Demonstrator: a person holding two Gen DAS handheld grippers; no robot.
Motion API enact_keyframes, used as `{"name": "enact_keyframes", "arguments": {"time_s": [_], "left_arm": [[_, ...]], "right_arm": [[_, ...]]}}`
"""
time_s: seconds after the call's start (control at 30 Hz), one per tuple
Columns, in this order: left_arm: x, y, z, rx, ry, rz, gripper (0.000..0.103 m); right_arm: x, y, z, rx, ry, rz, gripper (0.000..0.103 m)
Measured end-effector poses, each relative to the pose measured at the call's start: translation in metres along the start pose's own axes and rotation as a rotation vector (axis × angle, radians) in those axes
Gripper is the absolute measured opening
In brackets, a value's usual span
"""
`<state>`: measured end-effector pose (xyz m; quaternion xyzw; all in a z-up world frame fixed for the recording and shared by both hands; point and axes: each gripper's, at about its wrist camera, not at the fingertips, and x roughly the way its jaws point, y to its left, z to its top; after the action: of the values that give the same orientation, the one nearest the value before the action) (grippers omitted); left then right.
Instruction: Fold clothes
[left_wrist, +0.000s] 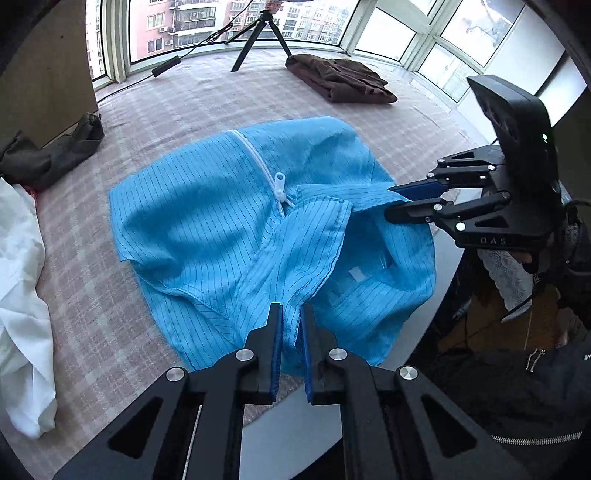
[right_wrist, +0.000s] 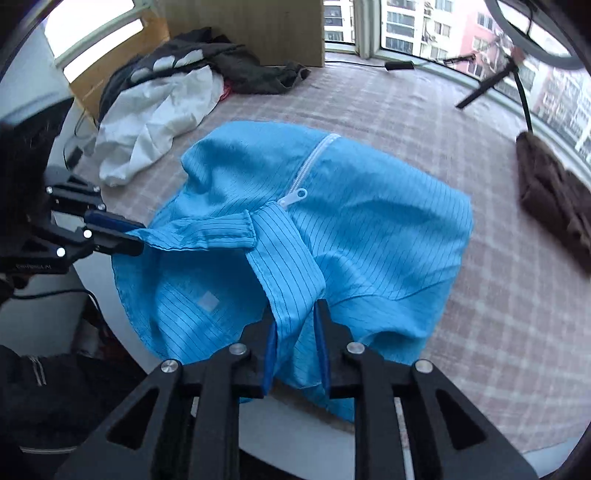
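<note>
Each black hand-held gripper (left_wrist: 291, 325) has blue pads (left_wrist: 275, 354), silver screws, and white lettering.

A checked tablecloth (left_wrist: 155, 122) covers the round table. At its far edge stands a black tripod (left_wrist: 260, 35), with a black cable and adapter (left_wrist: 166, 66) to its left. Windows (left_wrist: 207, 26) beyond show pink apartment blocks. A cardboard box (right_wrist: 258, 29) sits at the far left.

Two wrist cameras, both tilted steeply down, close over the desk (left_wrist: 155, 122).
Each looks along its own tool from the near edge toward the far windows; both share the blue garment (left_wrist: 221, 206) and see the other tool.
</note>
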<state>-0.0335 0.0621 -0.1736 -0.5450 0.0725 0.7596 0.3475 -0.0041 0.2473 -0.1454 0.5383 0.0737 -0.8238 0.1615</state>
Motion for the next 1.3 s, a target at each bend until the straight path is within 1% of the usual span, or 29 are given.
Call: {"name": "enact_keyframes", "arguments": {"time_s": [0.03, 0.1, 0.13, 0.17, 0.23, 0.27, 0.37, 0.4, 0.43, 0.5, 0.53, 0.57, 0.6, 0.67, 0.73, 0.8, 0.83, 0.87, 0.9, 0.93, 0.97, 1.0, 1.03, 1.17, 1.23, 1.3], "left_arm": [[-0.002, 0.003, 0.001, -0.016, -0.005, -0.003, 0.008], [-0.008, 0.008, 0.003, -0.042, -0.021, -0.006, 0.008], [-0.011, 0.01, 0.003, -0.05, -0.029, -0.005, 0.008], [-0.014, 0.011, 0.002, -0.057, -0.037, -0.008, 0.008], [-0.019, 0.014, 0.0, -0.077, -0.05, -0.02, 0.008], [-0.02, 0.015, -0.001, -0.084, -0.053, -0.027, 0.008], [-0.02, 0.02, -0.006, -0.115, -0.054, -0.059, 0.008], [-0.019, 0.021, -0.007, -0.121, -0.053, -0.065, 0.008], [-0.018, 0.021, -0.008, -0.122, -0.053, -0.068, 0.008], [-0.018, 0.021, -0.01, -0.121, -0.053, -0.075, 0.008], [-0.021, 0.022, -0.011, -0.118, -0.054, -0.08, 0.008], [-0.024, 0.023, -0.012, -0.114, -0.055, -0.084, 0.008], [-0.027, 0.025, -0.012, -0.102, -0.058, -0.074, 0.008], [-0.034, 0.03, -0.012, -0.062, -0.065, -0.028, 0.009], [-0.031, 0.038, -0.01, -0.024, -0.045, 0.0, 0.008], [-0.021, 0.047, -0.005, -0.02, -0.002, -0.021, 0.002], [-0.024, 0.049, -0.003, -0.024, -0.002, -0.061, 0.0], [-0.034, 0.05, -0.001, -0.024, -0.027, -0.101, 0.002], [-0.046, 0.051, 0.001, -0.018, -0.061, -0.113, 0.003], [-0.056, 0.052, 0.003, -0.007, -0.092, -0.098, 0.004], [-0.061, 0.054, 0.004, 0.006, -0.104, -0.078, 0.002], [-0.058, 0.056, 0.005, 0.018, -0.094, -0.065, 0.001], [-0.049, 0.056, 0.005, 0.03, -0.069, -0.068, 0.001], [-0.004, 0.044, -0.003, 0.099, 0.04, -0.129, 0.001], [0.012, 0.037, -0.006, 0.129, 0.067, -0.156, 0.001], [0.024, 0.036, -0.006, 0.134, 0.087, -0.178, 0.001]], "right_arm": [[-0.003, 0.004, 0.004, -0.025, -0.003, -0.012, 0.02], [-0.011, 0.012, 0.012, -0.064, -0.027, 0.033, 0.024], [-0.014, 0.016, 0.016, -0.089, -0.039, 0.054, 0.034], [-0.016, 0.021, 0.019, -0.118, -0.05, 0.061, 0.041], [-0.02, 0.028, 0.025, -0.148, -0.07, 0.033, 0.041], [-0.024, 0.029, 0.027, -0.144, -0.082, 0.032, 0.041], [-0.036, 0.029, 0.033, -0.125, -0.106, 0.118, 0.041], [-0.034, 0.032, 0.034, -0.123, -0.093, 0.152, 0.041], [-0.024, 0.036, 0.034, -0.124, -0.058, 0.19, 0.041], [-0.002, 0.045, 0.034, -0.128, 0.01, 0.249, 0.036], [0.013, 0.049, 0.034, -0.127, 0.033, 0.248, 0.029], [0.026, 0.051, 0.034, -0.116, 0.05, 0.241, 0.024], [0.038, 0.052, 0.034, -0.1, 0.058, 0.242, 0.024], [0.051, 0.05, 0.033, -0.062, 0.054, 0.257, 0.019], [0.054, 0.048, 0.031, -0.033, 0.046, 0.266, 0.016], [0.051, 0.05, 0.03, -0.02, 0.041, 0.28, 0.016], [0.049, 0.05, 0.03, -0.014, 0.038, 0.287, 0.016], [0.048, 0.051, 0.029, -0.008, 0.036, 0.294, 0.016], [0.046, 0.052, 0.029, -0.002, 0.032, 0.302, 0.016], [0.045, 0.052, 0.03, 0.004, 0.027, 0.311, 0.016], [0.045, 0.052, 0.031, 0.013, 0.025, 0.323, 0.016], [0.046, 0.053, 0.032, 0.021, 0.025, 0.332, 0.016], [0.048, 0.054, 0.032, 0.022, 0.026, 0.333, 0.016], [0.051, 0.06, 0.035, 0.022, 0.033, 0.327, 0.016], [0.052, 0.062, 0.035, 0.021, 0.038, 0.321, 0.016], [0.051, 0.062, 0.037, 0.025, 0.035, 0.328, 0.016]]}}
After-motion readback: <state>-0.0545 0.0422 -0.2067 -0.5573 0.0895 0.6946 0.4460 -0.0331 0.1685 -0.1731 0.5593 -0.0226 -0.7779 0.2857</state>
